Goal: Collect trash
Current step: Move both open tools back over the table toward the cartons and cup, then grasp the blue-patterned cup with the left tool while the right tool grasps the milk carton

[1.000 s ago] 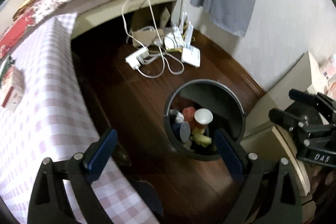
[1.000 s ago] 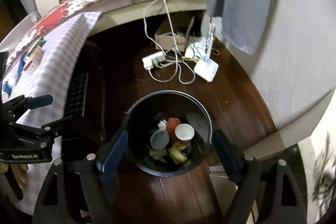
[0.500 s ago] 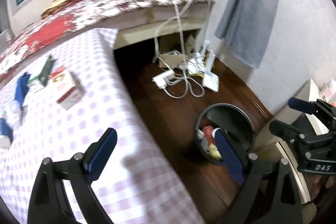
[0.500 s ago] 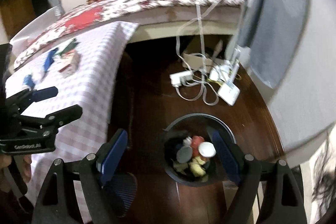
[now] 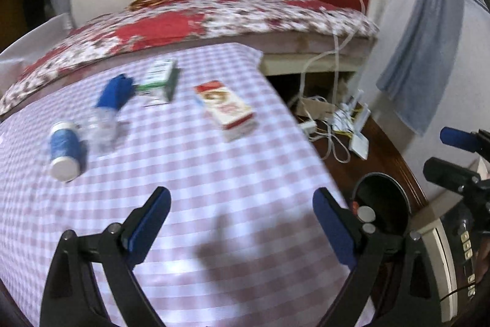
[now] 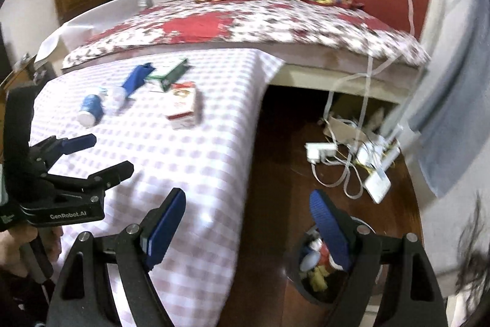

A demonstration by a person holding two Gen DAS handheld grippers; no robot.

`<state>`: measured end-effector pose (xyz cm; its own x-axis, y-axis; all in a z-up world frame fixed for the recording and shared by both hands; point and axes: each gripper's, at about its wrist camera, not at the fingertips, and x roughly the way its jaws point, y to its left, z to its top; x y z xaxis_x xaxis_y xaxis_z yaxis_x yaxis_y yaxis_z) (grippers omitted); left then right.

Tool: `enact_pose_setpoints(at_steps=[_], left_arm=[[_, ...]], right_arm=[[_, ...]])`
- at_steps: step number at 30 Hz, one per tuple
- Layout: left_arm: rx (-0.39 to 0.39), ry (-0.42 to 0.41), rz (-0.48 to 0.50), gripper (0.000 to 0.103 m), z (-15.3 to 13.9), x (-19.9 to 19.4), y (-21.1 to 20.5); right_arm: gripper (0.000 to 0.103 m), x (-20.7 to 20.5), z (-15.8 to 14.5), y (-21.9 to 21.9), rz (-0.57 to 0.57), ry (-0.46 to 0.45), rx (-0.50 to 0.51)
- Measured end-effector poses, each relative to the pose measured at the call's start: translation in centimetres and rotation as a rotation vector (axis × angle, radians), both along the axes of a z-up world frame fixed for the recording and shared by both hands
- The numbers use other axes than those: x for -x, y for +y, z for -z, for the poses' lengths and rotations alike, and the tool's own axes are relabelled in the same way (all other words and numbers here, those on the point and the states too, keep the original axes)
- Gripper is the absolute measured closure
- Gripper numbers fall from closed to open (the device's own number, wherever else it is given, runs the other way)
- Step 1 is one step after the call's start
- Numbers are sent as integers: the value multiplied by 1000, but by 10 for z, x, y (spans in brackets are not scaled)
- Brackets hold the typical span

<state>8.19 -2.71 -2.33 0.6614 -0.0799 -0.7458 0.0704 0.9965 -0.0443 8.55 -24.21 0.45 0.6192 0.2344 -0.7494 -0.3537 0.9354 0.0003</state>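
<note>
On the checked tablecloth (image 5: pixel 214 180) lie a red-and-white carton (image 5: pixel 228 111), a green-and-white box (image 5: pixel 160 80), a blue wrapper (image 5: pixel 114 91), a crushed clear bottle (image 5: pixel 102 127) and a blue bottle with a white cap (image 5: pixel 64 153). The same items show in the right wrist view: carton (image 6: pixel 182 108), box (image 6: pixel 168 73), blue bottle (image 6: pixel 89 109). A black bin (image 5: pixel 382 204) with trash stands on the floor right of the table; it also shows in the right wrist view (image 6: pixel 318 268). My left gripper (image 5: pixel 242 222) is open and empty above the table. My right gripper (image 6: pixel 248 222) is open and empty over the table edge.
A bed with a floral cover (image 6: pixel 245 23) runs behind the table. Cables, a power strip (image 6: pixel 320 150) and a white router (image 6: pixel 378 184) lie on the dark wood floor. A grey cloth (image 5: pixel 419 51) hangs on the right wall.
Both grippers have risen and swung left from over the bin toward the table. The table items have come into view; the bin has dropped to the lower right.
</note>
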Motion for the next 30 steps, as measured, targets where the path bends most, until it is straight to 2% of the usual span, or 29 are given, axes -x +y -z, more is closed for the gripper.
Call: enact_pose_setpoints(at_steps=[8,17,23,30], left_arm=[[8,-21,-142,8,-4,11,73],[2,-42,-354,8,-5,11,159],[36,-4,-431,9,17,-8,203],[29,38,-461,9,43,-35,220]], right_arm=[[18,-16,-17,71,-120,-15,15],[18,-44,-22,144,-236,-8,5],[18,-86,0,167,-204,36,14],[18,-130,38,168,-152,108,44]])
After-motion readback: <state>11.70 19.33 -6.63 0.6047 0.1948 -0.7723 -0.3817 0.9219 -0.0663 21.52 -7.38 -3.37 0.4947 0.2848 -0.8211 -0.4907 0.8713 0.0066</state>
